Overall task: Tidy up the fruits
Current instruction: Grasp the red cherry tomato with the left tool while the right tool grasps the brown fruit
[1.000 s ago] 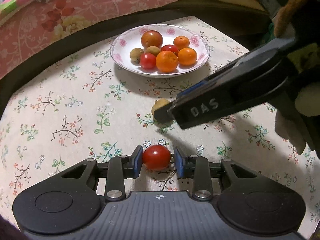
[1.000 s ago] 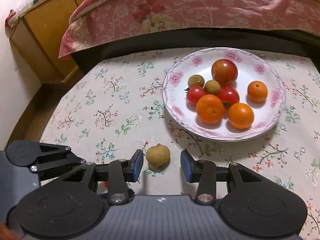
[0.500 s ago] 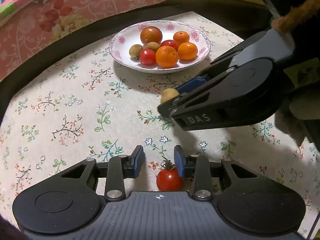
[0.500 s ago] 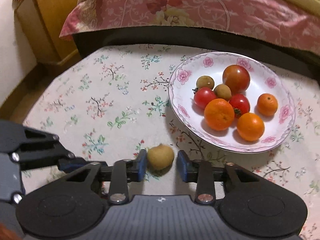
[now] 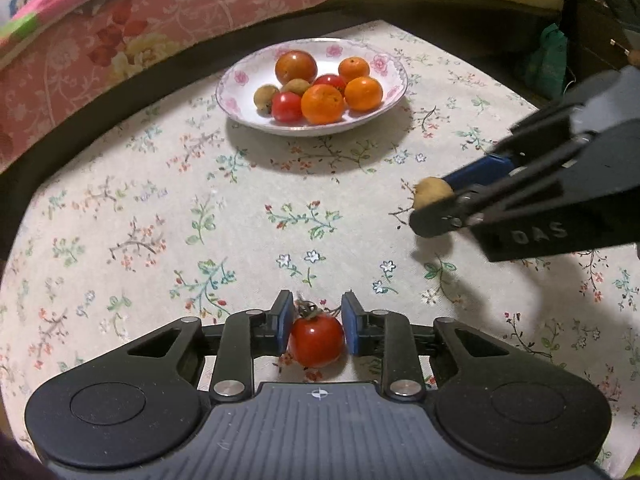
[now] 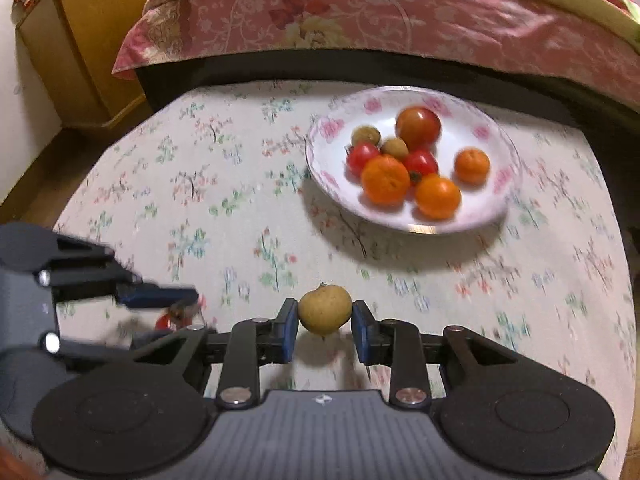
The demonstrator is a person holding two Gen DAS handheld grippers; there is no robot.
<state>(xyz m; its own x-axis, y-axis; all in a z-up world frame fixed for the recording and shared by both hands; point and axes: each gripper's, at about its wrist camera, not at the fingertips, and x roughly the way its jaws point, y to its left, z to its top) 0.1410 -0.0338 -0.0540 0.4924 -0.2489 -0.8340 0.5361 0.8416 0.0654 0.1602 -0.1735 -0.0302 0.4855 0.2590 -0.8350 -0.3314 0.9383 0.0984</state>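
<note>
1. L gripper point(image 5: 316, 326): clamped on red tomato point(image 5: 316, 340), bottom centre of frame.
2. R gripper point(image 6: 325, 326): clamped on small tan fruit point(image 6: 325, 310), lower centre.
3. Plate point(image 5: 240, 84) of fruit: seen top centre, on floral cloth point(image 5: 120, 220).

We see a red tomato point(image 5: 316, 340), a tan longan point(image 6: 325, 310), a pink-flowered white plate point(image 5: 244, 100) and a floral cream tablecloth point(image 5: 160, 208).
</note>
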